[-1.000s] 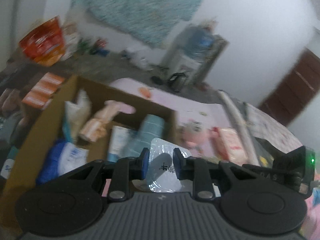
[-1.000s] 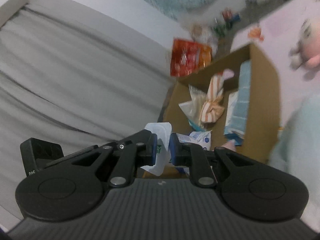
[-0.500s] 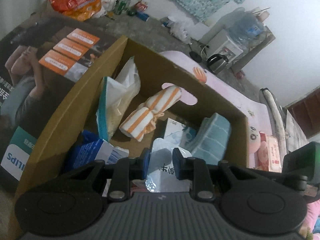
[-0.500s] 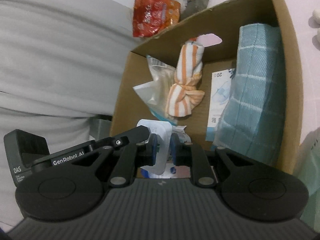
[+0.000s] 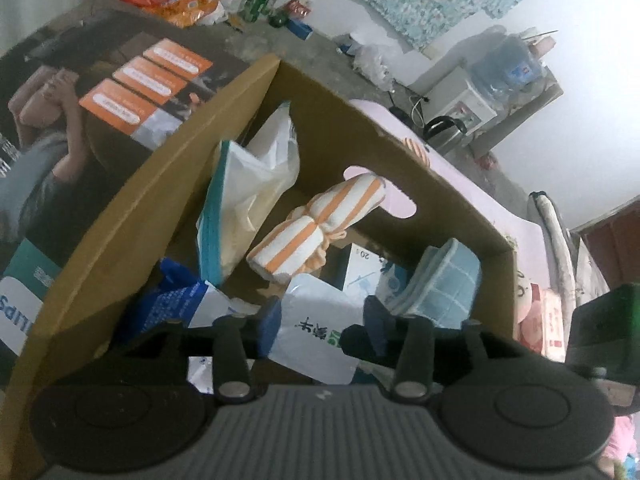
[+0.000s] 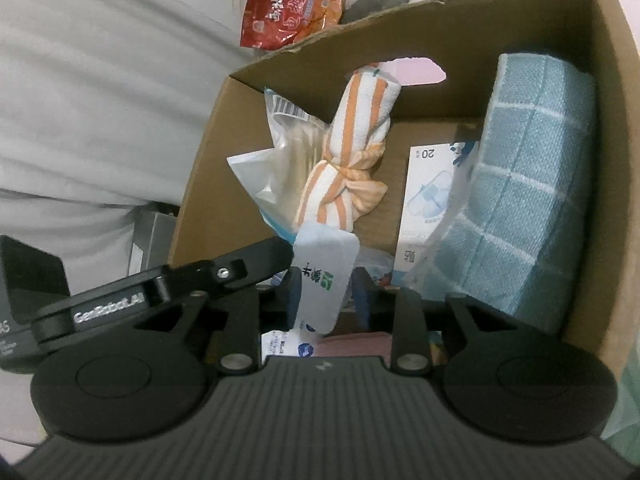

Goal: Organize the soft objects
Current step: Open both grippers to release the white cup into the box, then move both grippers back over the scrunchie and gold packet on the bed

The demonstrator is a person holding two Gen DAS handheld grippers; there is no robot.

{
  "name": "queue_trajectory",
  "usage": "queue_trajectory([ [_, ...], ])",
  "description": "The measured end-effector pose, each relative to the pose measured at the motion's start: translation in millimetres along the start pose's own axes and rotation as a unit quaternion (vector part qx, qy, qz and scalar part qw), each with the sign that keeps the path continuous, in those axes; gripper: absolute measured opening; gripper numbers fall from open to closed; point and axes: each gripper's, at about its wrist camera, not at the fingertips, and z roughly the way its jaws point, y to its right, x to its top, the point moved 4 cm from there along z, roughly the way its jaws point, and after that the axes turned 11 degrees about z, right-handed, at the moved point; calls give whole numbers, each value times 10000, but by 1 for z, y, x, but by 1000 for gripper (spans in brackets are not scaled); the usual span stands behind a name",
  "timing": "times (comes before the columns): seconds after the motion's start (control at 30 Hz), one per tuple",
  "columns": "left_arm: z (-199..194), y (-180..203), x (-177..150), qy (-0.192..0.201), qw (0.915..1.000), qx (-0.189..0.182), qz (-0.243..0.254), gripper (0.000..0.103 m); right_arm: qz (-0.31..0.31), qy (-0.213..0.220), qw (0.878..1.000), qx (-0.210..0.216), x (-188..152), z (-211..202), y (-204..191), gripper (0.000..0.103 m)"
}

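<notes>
Left wrist view: the left gripper (image 5: pixel 320 316) hangs over the cardboard box (image 5: pixel 152 216); its jaws have just been opening and stand apart, the white pouch (image 5: pixel 316 340) loose between them, near the striped towel roll (image 5: pixel 320 228).

Right wrist view: the right gripper (image 6: pixel 326 290) jaws have just been opening too, apart around the same white pouch (image 6: pixel 326 276), beside the blue checked cloth (image 6: pixel 528 200) inside the box.

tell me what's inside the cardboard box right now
Inside the cardboard box: an orange-striped towel roll, a blue checked cloth, a clear plastic bag, a white packet and a printed pack. These cover most of the floor.
</notes>
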Motion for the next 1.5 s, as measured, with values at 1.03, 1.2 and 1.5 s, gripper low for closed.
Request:
queue_trajectory([
  [1.03,-129,146,-114,1394,9646,140,2233,98,-1440,2597,9517,775,-145,-272,41,85],
  [1.2,-119,174,-138,1350,9574,-242,2542,98,-1696,3193,9305,-580,-179,-308,65,102],
  [1.5,-86,203,-165,1045,9528,-517,2802,103,-1518,3808,8666,-2847,-229,-340,128,102],
])
